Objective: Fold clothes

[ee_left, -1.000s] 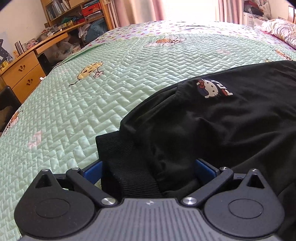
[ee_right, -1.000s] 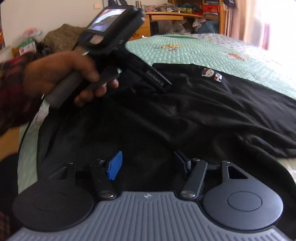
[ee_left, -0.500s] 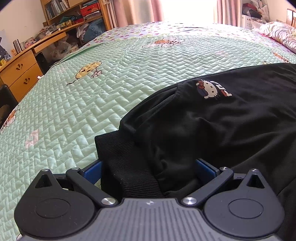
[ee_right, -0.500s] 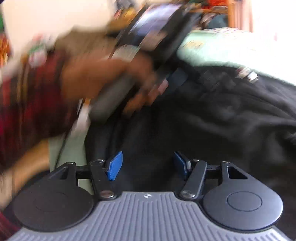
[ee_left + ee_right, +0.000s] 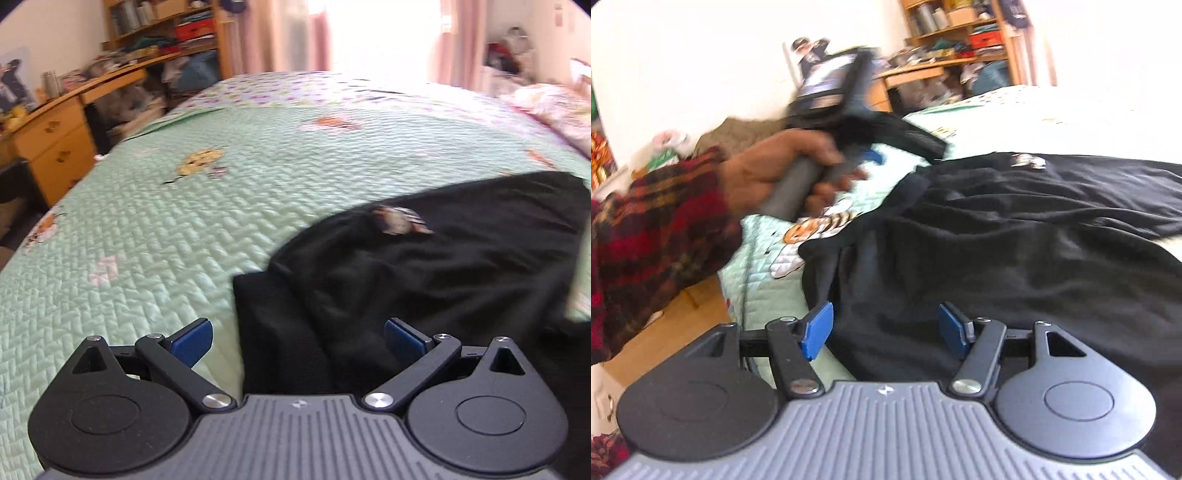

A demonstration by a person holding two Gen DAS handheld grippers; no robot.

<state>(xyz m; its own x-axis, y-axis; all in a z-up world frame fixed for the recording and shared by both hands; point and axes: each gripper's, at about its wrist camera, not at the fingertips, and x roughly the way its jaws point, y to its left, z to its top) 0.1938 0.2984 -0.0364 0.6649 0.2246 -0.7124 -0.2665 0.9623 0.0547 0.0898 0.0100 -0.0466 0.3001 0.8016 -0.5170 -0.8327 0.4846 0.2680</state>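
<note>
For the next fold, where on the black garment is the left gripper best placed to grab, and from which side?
Probably the ribbed band at the near corner of the black garment. It lies flat on the green quilt with its left edge exposed, right ahead of the open left gripper. Coming in low from the quilt side should let one pad slide under that edge.

Left gripper (image 5: 298, 338): jaws spread wide, blue pads (image 5: 192, 339) well apart, nothing pressed between them; pointed downward and forward. In right wrist view same left gripper (image 5: 871, 155) seen at far left, raised, blurred, held by left hand (image 5: 783, 173) wrapped round grey handle, red plaid sleeve (image 5: 653, 236) on forearm. Right gripper (image 5: 885, 326): jaws apart, had just been opening a little wider, blue pads (image 5: 818, 328) not pressing on anything; tilted forward and down, rolled slightly.
</note>
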